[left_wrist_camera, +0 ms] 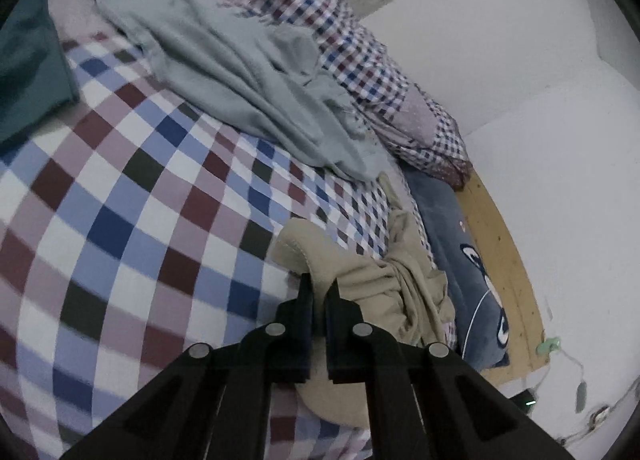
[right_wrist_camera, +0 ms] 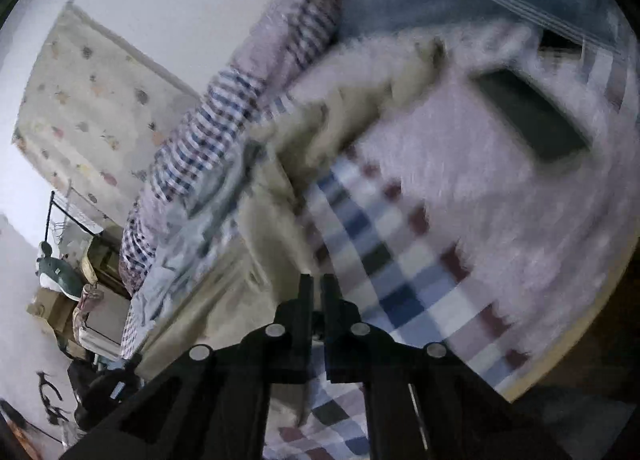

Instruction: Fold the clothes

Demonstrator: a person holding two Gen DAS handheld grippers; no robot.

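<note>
Left gripper (left_wrist_camera: 320,284), fingers nearly together, pinches a hemmed edge of the crumpled beige cotton garment (left_wrist_camera: 384,292) on the checked bedsheet (left_wrist_camera: 132,196); a pale grey-green garment (left_wrist_camera: 240,72) lies beyond. Right gripper (right_wrist_camera: 318,280), jaws narrowly parted; blur hides any grasp.

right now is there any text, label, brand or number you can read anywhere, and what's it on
None can be read.
Blue cushion: a printed cartoon figure only, no letters.
Wall hanging: small pictures, no words.
Beige garment and grey-green garment: no tag or print shows.
Right wrist view is too motion-blurred to tell finer marks.
</note>
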